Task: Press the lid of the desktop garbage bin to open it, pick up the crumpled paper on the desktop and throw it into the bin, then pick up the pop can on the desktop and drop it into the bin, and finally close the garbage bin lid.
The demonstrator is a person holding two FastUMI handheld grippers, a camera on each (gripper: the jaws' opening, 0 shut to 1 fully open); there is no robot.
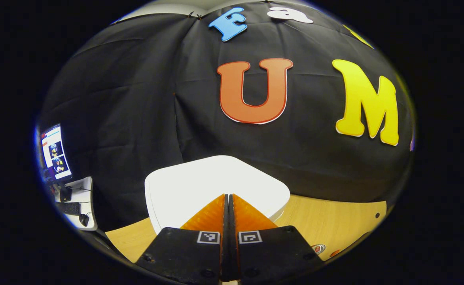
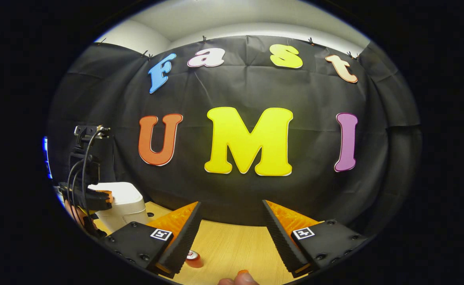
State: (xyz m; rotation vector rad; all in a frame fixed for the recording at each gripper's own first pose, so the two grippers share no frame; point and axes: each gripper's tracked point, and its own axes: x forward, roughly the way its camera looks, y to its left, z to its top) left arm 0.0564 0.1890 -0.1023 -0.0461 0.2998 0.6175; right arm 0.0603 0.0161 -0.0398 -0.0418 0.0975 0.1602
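Left gripper [image 1: 228, 198]: fingers pressed together with nothing between them, tips poised over the near edge of the closed white lid of the garbage bin [image 1: 200, 186], which stood directly ahead; contact with the lid could not be told. Wooden desktop [image 1: 334, 221] extended to the right of the bin, carrying the rim of a pop can [image 1: 319, 248] low to the gripper's right. Farther off to its left: a side table [image 1: 82, 198] with a keyboard and mouse, and a lit monitor [image 1: 55, 152] above it. Black cloth wall behind all. Right gripper [image 2: 230, 211]: fingers spread wide, holding nothing, hovering above the desktop [image 2: 232, 241]. Nearest, a fingertip of the person's hand [image 2: 239, 278] at the bottom edge; the pop can [image 2: 193, 259] stood just below the left finger, partly hidden by it. Farther left, the garbage bin [image 2: 123, 204], lid down, with the left gripper [image 2: 101, 198] and its trailing cables at the bin's top. Crumpled paper: location could not be told.
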